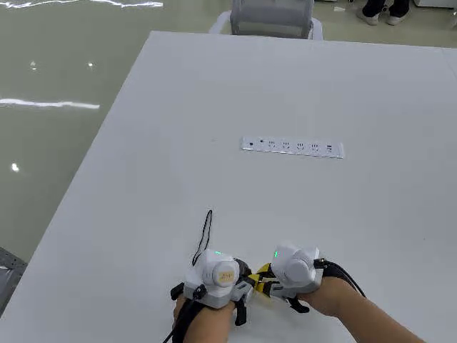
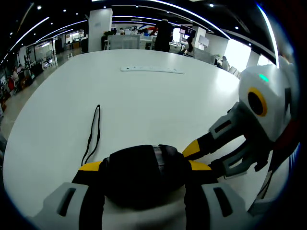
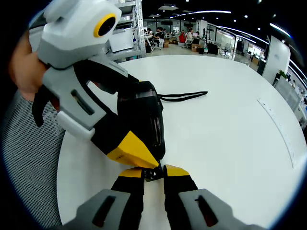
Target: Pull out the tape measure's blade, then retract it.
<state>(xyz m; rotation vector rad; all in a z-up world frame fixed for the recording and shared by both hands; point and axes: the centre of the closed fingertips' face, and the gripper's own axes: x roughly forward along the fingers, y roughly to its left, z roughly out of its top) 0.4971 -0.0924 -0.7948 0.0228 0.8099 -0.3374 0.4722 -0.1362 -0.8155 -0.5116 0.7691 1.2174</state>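
Gripping the tape measure [image 2: 144, 184] with my left gripper [image 2: 144, 166] here. Its black case sits squarely between the two yellow-tipped jaws, which are clamped on its sides, down at the near edge of the white worktop [image 1: 214, 107]. My right gripper [image 3: 153, 171] comes in from the other side. Its jaws are pinched almost together on the little dark blade tip [image 3: 154, 175] at the case's lower corner, so the two sets of jaws end up nearly nose to nose. That tip sits right up against the case. The case's black wrist strap [image 1: 204, 237] trails away from me across the worktop, lying flat in a long thin loop. Farther out, well apart from all this, there's a white power strip [image 1: 293, 147] lying crosswise. Any print on the case or the strip is too small or too dark for me to read.
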